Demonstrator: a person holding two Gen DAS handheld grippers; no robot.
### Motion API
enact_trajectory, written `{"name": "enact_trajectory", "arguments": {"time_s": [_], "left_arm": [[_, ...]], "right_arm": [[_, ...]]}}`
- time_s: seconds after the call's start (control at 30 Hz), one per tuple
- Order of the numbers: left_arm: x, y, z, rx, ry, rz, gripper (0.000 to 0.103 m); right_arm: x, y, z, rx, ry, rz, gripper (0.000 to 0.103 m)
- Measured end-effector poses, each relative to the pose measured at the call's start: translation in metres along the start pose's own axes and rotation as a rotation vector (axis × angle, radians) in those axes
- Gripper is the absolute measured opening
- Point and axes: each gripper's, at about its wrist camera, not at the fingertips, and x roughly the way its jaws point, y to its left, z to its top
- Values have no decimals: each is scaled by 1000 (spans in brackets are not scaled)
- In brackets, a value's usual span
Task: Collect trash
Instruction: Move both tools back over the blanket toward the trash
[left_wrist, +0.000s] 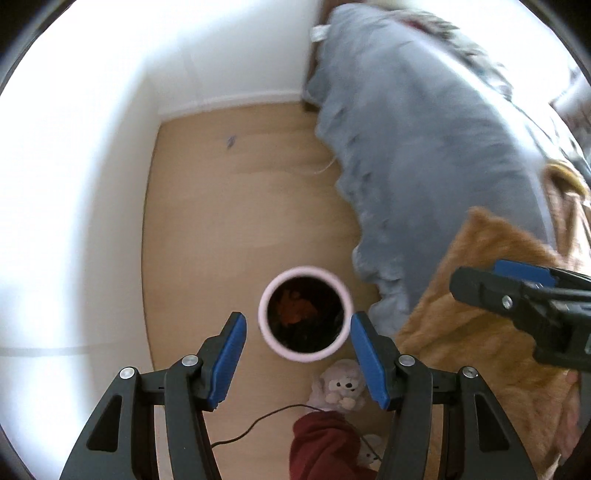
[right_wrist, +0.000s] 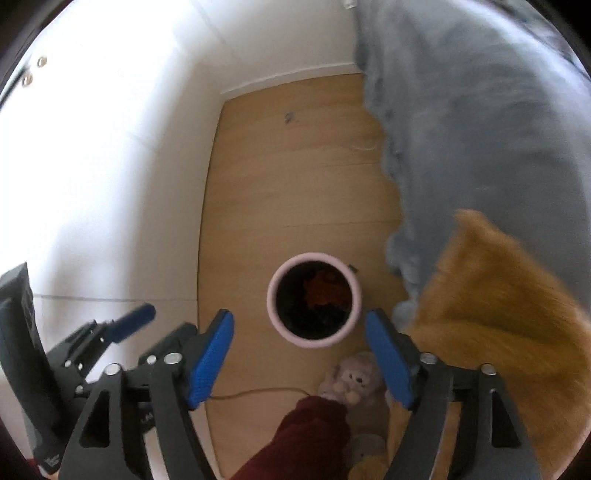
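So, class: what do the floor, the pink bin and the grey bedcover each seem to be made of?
Floor: pale wood or laminate, matte, with faint plank seams.
Pink bin: probably smooth plastic; even, slightly glossy rim.
Grey bedcover: soft, fluffy fabric, with a fuzzy, uneven edge.

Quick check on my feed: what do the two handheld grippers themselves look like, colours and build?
Both match. The left gripper and right gripper each have two black plastic linkage arms with triangular cut-outs, joined by round silver pivot bolts. The fingers carry long, flat, ribbed blue pads. A small white logo marks the left gripper's black body in the right wrist view. No gripper cables or sleeves show.
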Motion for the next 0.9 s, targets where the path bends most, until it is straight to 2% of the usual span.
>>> {"name": "enact_trajectory", "arguments": {"time_s": [0.07, 0.17, 0.2, 0.23, 0.3, 0.47, 0.6, 0.73, 0.9], "left_arm": [[-20, -19, 17, 64, -16, -11, 62], [-48, -56, 43, 164, -42, -48, 82], [-58, -73, 52, 209, -60, -76, 84], [-68, -92, 61, 257, -77, -105, 84], [-79, -129, 74, 348, -95, -146, 91], [-94, -232, 91, 582, -123, -267, 100], [-100, -330, 87, 778, -122, -369, 103], [-107, -422, 60, 974, -131, -450, 103], [-102, -514, 24, 1148, -84, -497, 103]], "right_arm": [[-28, -11, -2, 44, -24, -6, 81], [-77, -30, -8, 126, -70, -15, 92], [-96, -39, -11, 159, -90, -25, 94], [-109, -47, -13, 182, -102, -34, 94], [-142, -66, -20, 258, -139, -66, 97], [-208, -140, -60, 513, -211, -120, 99], [-254, -201, -124, 749, -284, -186, 99], [-282, -253, -201, 971, -328, -253, 99], [-308, -313, -278, 1168, -360, -336, 99]]}}
